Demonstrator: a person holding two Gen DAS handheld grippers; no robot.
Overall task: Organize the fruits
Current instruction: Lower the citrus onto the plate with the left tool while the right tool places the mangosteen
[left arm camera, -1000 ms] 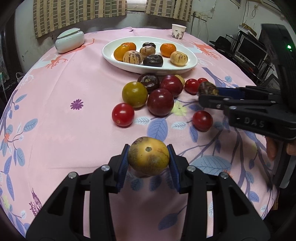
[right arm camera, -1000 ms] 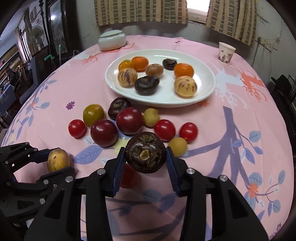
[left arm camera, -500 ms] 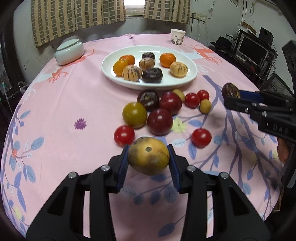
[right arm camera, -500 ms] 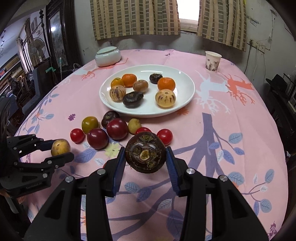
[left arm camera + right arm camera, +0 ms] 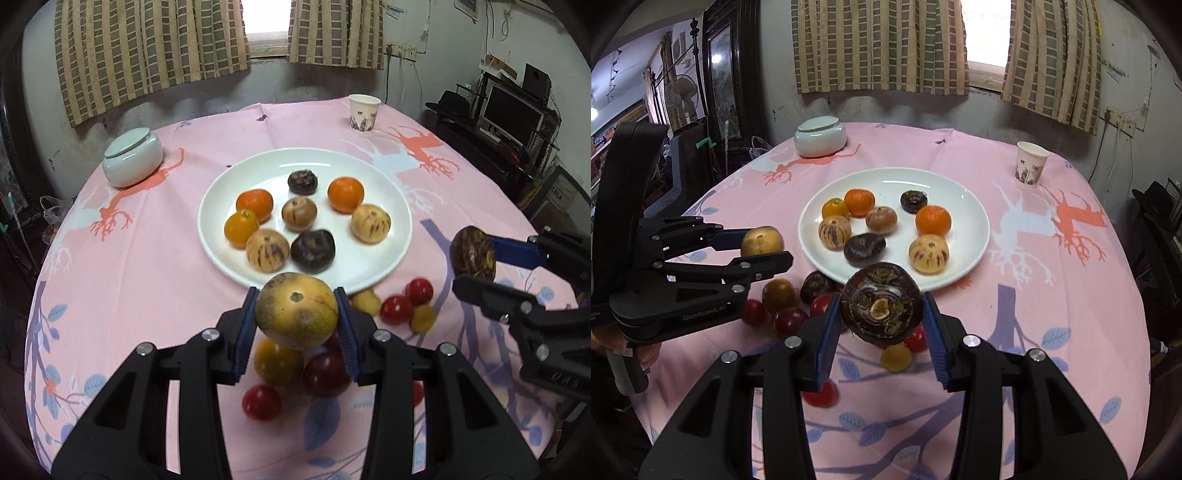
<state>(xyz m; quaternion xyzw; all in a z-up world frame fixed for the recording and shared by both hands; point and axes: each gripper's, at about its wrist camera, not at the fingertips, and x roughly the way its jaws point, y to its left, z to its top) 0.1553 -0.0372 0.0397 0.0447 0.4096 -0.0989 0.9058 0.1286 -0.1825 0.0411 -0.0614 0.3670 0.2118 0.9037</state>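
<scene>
Where checked curtains (image 5: 147, 55) hang, a pink tablecloth (image 5: 147, 258) covers the table.

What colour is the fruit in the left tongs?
Yellow-tan with brownish blotches, clearest in the left wrist view: the fruit sits between the left tongs.

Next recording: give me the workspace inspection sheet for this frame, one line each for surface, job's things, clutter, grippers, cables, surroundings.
Surface: round table under a pink printed tablecloth, no spills seen.
Job's things: white plate holds eight fruits, among them two oranges and two dark ones; more loose fruits, including red tomatoes, lie on the cloth in front of the plate.
Clutter: lidded ceramic jar and paper cup at the far side.
Grippers: left gripper shut on a yellow-brown fruit; right gripper shut on a dark round fruit; both held above the cloth.
Cables: wires hang on the wall by the wall socket, off the table.
Surroundings: checked curtains, monitor, standing fan.
</scene>
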